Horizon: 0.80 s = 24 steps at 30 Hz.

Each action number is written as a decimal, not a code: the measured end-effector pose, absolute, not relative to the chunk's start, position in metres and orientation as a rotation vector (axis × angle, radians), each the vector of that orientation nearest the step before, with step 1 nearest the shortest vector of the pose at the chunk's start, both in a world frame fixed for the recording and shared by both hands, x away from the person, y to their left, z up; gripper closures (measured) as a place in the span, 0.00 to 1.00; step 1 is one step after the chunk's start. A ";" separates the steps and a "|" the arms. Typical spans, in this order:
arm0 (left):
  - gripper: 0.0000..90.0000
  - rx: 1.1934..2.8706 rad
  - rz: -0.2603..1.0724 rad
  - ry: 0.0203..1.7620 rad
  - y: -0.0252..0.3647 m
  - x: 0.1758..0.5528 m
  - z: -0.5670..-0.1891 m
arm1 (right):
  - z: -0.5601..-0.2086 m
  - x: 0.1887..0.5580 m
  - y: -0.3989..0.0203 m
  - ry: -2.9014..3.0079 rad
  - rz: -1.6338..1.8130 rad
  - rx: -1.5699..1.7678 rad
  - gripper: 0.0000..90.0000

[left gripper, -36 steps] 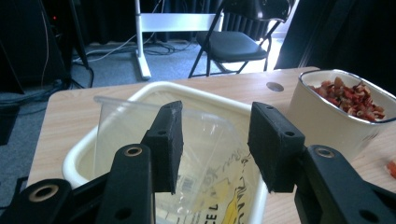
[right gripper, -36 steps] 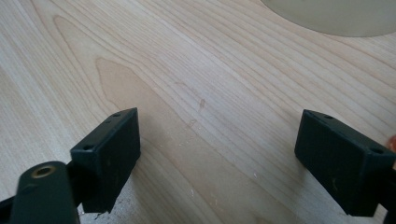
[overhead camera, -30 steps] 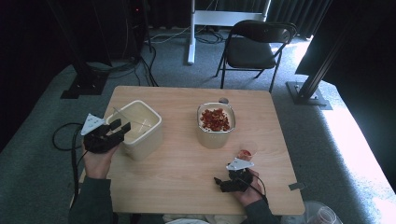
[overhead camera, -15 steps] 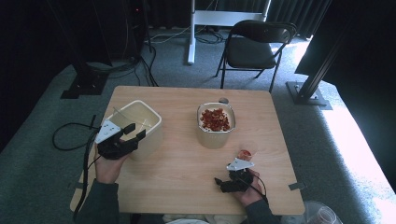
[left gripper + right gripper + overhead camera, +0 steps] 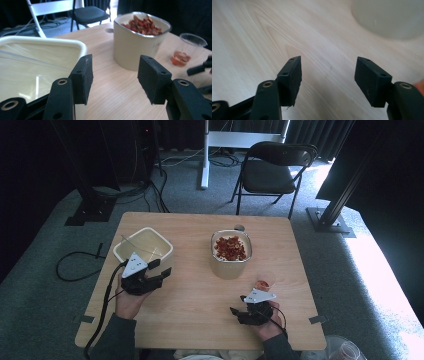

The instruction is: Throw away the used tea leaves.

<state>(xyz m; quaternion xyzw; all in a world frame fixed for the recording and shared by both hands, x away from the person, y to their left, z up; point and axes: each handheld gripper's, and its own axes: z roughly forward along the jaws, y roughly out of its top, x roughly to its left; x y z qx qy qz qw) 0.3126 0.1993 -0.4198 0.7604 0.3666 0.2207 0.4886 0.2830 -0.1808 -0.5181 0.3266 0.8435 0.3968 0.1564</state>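
The left hand-held gripper (image 5: 159,272) hovers spread and empty beside the cream tub (image 5: 142,243), its jaws having just widened. The right hand-held gripper (image 5: 328,75) rests spread over bare worktop (image 5: 200,295) (nothing between). Next, I'd judge, it reaches the small cup (image 5: 263,281).

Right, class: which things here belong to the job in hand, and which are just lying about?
In the job: empty cream tub; tall pot of red pieces; small clear cup.
Lying about: folding chair; black stand base; white desk leg.
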 end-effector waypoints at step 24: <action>0.51 1.976 0.435 0.862 0.167 0.316 -0.466 | -0.467 0.294 -0.245 1.965 1.097 1.081 0.12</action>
